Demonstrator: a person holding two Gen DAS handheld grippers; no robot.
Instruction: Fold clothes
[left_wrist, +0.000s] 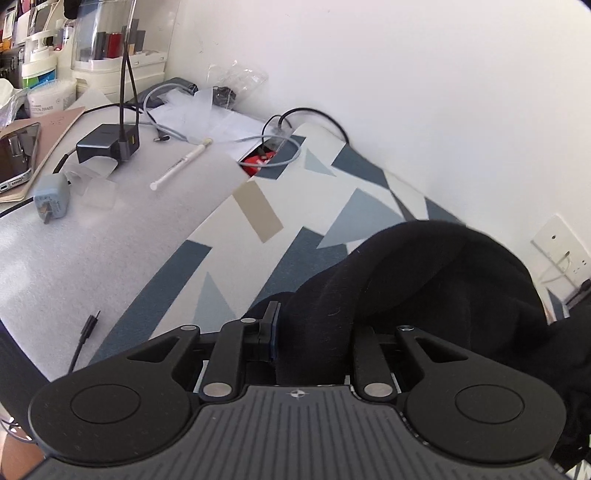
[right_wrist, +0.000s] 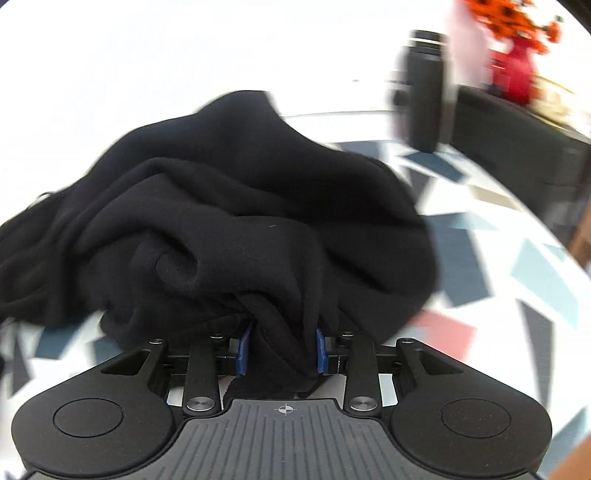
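Note:
A black fleece garment (left_wrist: 424, 280) lies bunched on a table covered by a cloth with blue, grey and beige geometric shapes (left_wrist: 258, 218). My left gripper (left_wrist: 314, 339) is shut on a thick fold of the garment; only its left finger (left_wrist: 271, 325) shows, the other is buried in fabric. In the right wrist view the same black garment (right_wrist: 221, 206) is heaped in front. My right gripper (right_wrist: 282, 350) is shut on a bunch of its fabric between the blue pads (right_wrist: 243, 349).
Left of the patterned cloth lie a black charger with cables (left_wrist: 107, 144), a blue plug adapter (left_wrist: 51, 195), a white pen (left_wrist: 181, 162), a phone (left_wrist: 16, 155) and storage boxes (left_wrist: 110, 48). A white wall is close behind. A dark bottle (right_wrist: 424, 88) and red vase (right_wrist: 517, 66) stand far right.

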